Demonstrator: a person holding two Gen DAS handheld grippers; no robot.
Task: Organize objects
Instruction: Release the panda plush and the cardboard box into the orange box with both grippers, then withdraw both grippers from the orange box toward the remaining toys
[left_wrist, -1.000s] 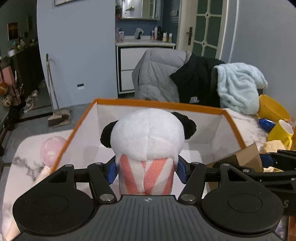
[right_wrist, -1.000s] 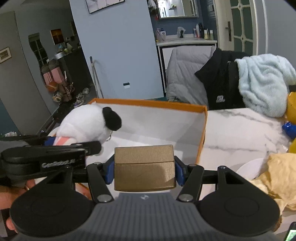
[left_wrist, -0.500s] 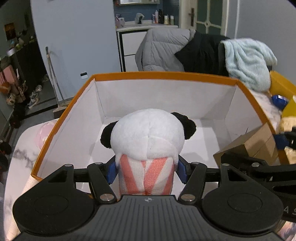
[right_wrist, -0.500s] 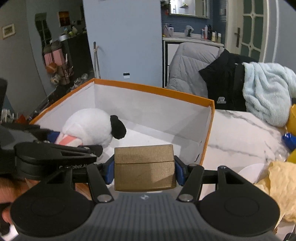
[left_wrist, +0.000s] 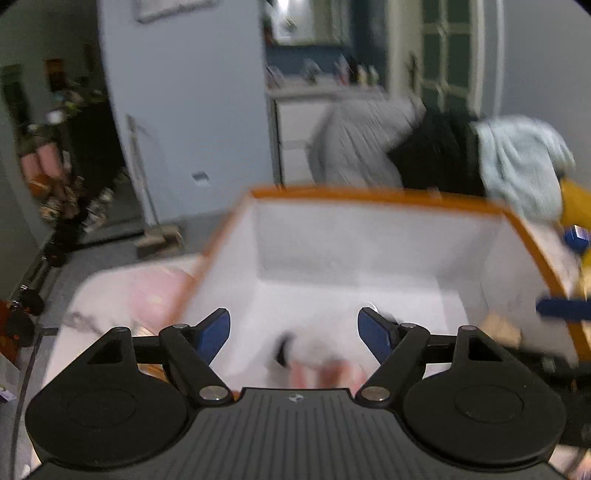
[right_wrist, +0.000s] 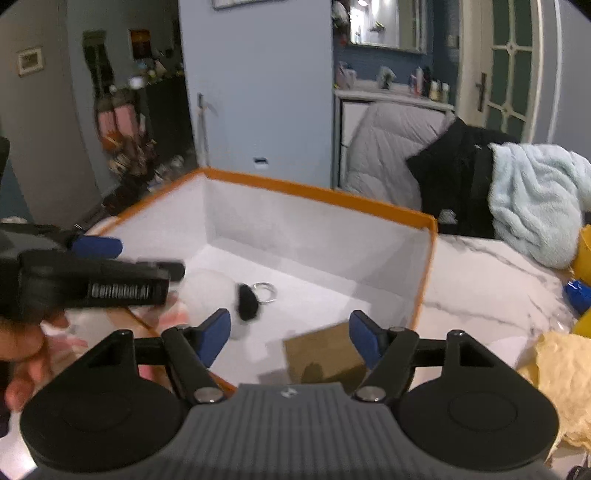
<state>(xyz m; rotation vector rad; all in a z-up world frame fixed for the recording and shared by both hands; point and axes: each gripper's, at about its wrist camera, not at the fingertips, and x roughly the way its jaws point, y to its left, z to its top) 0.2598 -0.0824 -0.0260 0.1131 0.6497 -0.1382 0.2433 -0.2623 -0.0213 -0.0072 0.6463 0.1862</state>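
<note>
Left wrist view: the left tongs (left_wrist: 293, 330) are standing apart, empty, over the orange-rimmed box (left_wrist: 369, 195); the frame is blurring with motion.
Change: half a second ago these tongs were clamping the panda plush (right_wrist: 218, 291); now it is lying loose on the box floor, lower centre of the frame.
Right wrist view: the right tongs (right_wrist: 290, 334) are likewise spread apart, having let go of the brown carton (right_wrist: 325, 356), which is sitting inside the box near its right wall.
Ring: a metal ring (right_wrist: 265, 291) is lying just beside the plush.
Meaning: both items are looking delivered; the desk (right_wrist: 491, 280) at right is still carrying other clutter to sort.
</note>
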